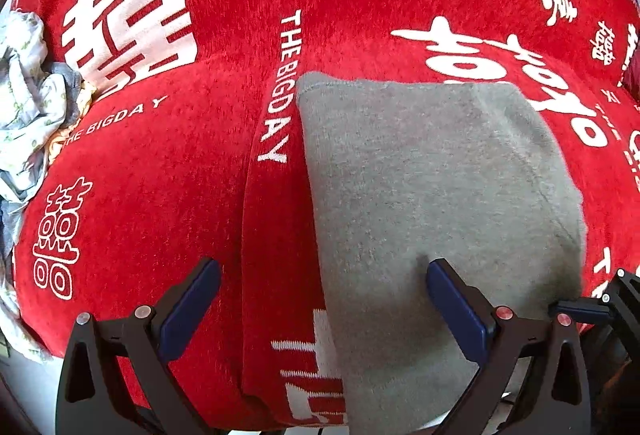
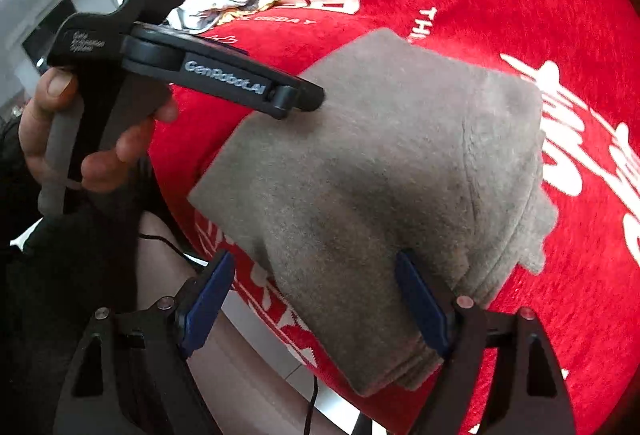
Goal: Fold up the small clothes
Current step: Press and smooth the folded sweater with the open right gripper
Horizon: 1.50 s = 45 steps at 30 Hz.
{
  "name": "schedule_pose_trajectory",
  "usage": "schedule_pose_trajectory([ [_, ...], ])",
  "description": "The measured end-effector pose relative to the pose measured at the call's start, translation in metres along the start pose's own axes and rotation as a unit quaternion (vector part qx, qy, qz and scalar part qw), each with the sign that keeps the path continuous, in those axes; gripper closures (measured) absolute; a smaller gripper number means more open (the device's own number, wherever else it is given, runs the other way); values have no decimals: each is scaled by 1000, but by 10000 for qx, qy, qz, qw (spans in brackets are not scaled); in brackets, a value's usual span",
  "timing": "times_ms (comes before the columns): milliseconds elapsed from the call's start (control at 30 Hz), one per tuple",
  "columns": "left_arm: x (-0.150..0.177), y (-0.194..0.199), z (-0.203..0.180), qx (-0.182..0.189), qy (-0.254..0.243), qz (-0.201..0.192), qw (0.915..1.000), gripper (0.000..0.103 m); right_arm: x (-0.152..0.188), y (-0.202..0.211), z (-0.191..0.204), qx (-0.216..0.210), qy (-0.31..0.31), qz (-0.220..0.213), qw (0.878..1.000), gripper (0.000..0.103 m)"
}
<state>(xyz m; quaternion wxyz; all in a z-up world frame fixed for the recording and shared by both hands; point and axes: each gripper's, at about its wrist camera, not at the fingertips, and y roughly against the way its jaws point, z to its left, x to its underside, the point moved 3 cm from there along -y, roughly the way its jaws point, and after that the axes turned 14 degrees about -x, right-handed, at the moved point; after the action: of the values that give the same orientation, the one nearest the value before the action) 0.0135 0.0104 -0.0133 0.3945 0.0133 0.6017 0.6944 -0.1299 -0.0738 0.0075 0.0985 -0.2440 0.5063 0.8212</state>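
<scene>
From the left wrist, a grey garment [image 1: 440,195] lies folded flat on a red cloth [image 1: 180,175] with white lettering, at the near edge of the surface. The left claw [image 1: 324,299] is released, jaws wide, its right finger over the garment and its left over bare red cloth. A crumpled pile of pale clothes [image 1: 28,95] sits at far left. From the right wrist, the right claw [image 2: 316,295] is also spread wide, empty, straddling the garment's near corner. A hand [image 2: 80,139] grips the left tool.
</scene>
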Motion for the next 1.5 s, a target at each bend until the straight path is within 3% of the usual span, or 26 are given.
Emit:
schedule_pose_trajectory([
  [133, 9, 5, 3, 33, 14, 14, 10000, 0, 13, -6, -10, 153, -190, 142, 9996, 18],
  [233, 15, -3, 1, 36, -38, 77, 10000, 0, 10, 1, -11, 1, -248, 36, 9997, 18],
  [333, 14, -4, 1, 66, 18, 108, 9999, 0, -7, 23, -5, -246, -41, -372, 9990, 18],
  [433, 15, -5, -1, 40, -21, 70, 10000, 0, -26, 33, -13, -97, -2, -638, 9979, 14],
  [600, 16, -7, 0, 100, 25, 119, 9999, 0, -36, 7, -36, 33, -119, -422, 9990, 14],
  [733, 17, -11, -2, 123, 63, 148, 9998, 0, -34, -1, -32, 181, 28, -340, 9993, 10],
  [1233, 15, -6, -3, 77, 47, 162, 9998, 0, -43, 9, -24, 444, 65, -268, 9986, 9],
  [1367, 15, -9, -3, 99, 2, 217, 9997, 0, -49, 3, -36, 703, 417, 113, 9966, 10],
  [1500, 14, -11, -4, 105, -7, 218, 9997, 0, -51, -5, -52, 493, 582, 337, 9965, 9],
])
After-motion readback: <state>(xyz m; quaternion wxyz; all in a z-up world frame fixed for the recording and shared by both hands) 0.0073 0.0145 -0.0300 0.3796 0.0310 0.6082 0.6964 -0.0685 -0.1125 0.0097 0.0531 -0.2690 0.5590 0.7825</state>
